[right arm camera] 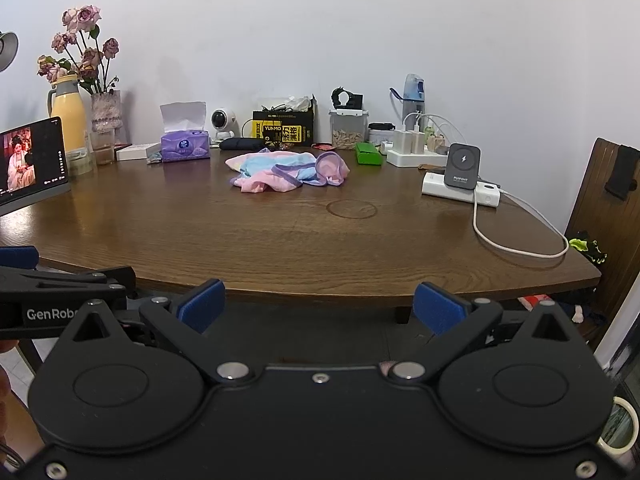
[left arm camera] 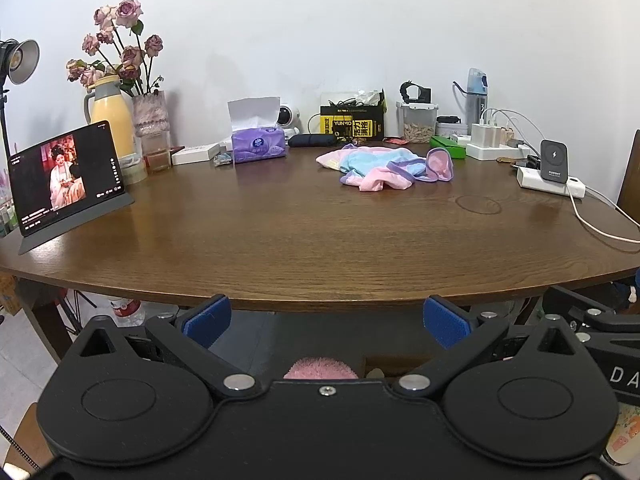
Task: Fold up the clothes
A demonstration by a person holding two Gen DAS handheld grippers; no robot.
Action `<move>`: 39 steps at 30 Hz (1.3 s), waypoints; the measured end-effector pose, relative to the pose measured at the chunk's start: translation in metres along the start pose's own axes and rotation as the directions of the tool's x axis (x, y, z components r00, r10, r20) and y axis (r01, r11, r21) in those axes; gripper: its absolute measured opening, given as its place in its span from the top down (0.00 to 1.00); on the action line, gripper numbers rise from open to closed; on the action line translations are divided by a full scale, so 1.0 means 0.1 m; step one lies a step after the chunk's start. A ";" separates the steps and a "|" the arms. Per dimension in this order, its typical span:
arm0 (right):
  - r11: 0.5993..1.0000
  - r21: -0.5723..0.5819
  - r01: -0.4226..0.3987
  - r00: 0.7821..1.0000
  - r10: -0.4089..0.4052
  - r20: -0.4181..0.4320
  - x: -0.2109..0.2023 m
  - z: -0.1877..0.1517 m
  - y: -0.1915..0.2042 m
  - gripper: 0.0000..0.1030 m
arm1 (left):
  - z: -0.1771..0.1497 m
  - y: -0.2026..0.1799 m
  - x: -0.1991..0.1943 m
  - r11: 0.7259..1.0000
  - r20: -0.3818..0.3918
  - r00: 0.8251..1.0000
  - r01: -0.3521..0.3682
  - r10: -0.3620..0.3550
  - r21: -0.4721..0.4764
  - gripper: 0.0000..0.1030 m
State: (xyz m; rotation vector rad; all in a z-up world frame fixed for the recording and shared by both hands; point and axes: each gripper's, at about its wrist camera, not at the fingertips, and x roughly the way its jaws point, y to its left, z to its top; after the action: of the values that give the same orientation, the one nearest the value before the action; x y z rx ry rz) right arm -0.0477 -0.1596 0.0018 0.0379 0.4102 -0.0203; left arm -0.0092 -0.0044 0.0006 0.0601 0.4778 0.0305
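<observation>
A small crumpled garment (left arm camera: 386,168) in pink, light blue and purple lies on the far half of the brown wooden table (left arm camera: 280,240); it also shows in the right wrist view (right arm camera: 288,173). My left gripper (left arm camera: 326,322) is open and empty, held in front of the table's near edge, far from the garment. My right gripper (right arm camera: 320,310) is open and empty too, also before the near edge. The left gripper's body shows at the left of the right wrist view (right arm camera: 60,300).
A tablet (left arm camera: 66,180) stands at the left. Along the back wall are a flower vase (left arm camera: 150,114), tissue box (left arm camera: 260,144), small camera (left arm camera: 288,114), yellow-black box (left arm camera: 352,122), jar (left arm camera: 418,124) and chargers (left arm camera: 554,162) with a white cable (right arm camera: 516,236). A chair (right arm camera: 604,216) stands at right.
</observation>
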 end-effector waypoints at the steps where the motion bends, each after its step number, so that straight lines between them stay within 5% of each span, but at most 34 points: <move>1: 1.000 0.000 0.000 1.000 0.000 -0.001 0.00 0.00 0.00 0.00 | 0.00 0.00 0.00 1.000 -0.001 1.000 0.000 0.000 0.000 0.00; 39: 1.000 0.009 -0.007 1.000 0.007 -0.016 0.03 0.01 -0.03 0.00 | -0.02 0.00 0.01 1.000 -0.010 1.000 0.007 -0.007 -0.004 0.00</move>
State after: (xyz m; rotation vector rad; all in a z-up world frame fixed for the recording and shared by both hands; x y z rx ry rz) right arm -0.0446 -0.1623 0.0018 0.0482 0.4258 -0.0147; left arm -0.0093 -0.0040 -0.0017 0.0547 0.4878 0.0246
